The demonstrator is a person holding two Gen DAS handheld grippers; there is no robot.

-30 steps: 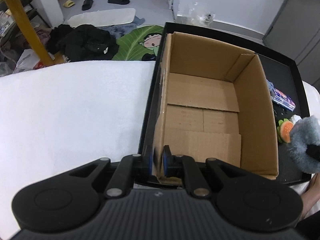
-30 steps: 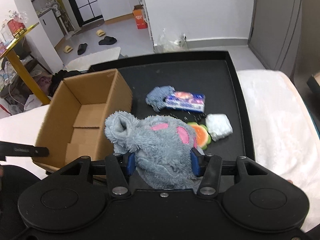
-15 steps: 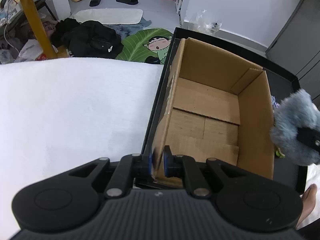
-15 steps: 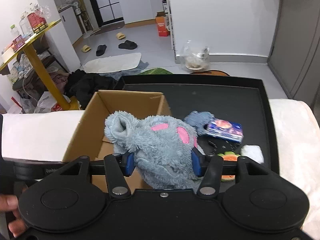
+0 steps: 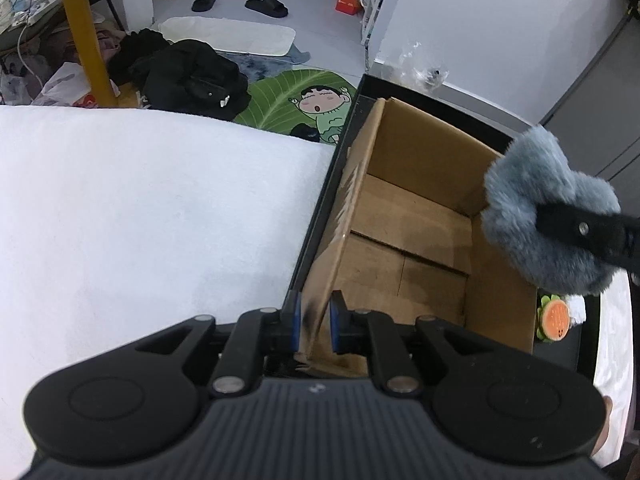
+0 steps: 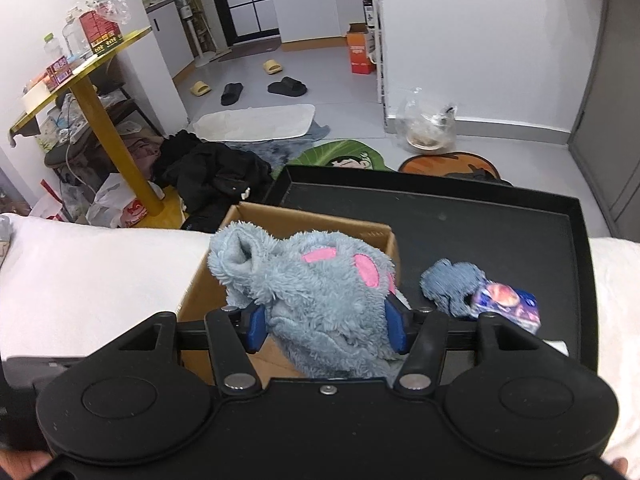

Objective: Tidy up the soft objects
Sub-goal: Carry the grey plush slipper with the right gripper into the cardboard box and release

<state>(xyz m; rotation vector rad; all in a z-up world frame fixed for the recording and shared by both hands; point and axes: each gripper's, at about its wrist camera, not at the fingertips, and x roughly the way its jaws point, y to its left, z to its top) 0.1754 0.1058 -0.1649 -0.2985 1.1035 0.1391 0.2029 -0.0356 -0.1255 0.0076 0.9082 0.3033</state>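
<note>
Holding plush (image 6: 320,300) over cardboard box (image 5: 416,240).

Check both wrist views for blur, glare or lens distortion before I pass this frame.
Left wrist view: strong fisheye bending at the edges, cardboard box sharp, its near wall smeared between the left gripper pads. Right wrist view: grey plush toy crisp, printed packet motion-blurred, even room light, no glare.

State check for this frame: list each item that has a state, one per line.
Box: open, nothing inside, near wall clamped.
Left gripper: shut on the box wall.
Plush: held over the box, not yet in.
Right gripper: jaws opening, plush between the pads.
Tray: holds the box, a grey cloth and a packet.
</note>
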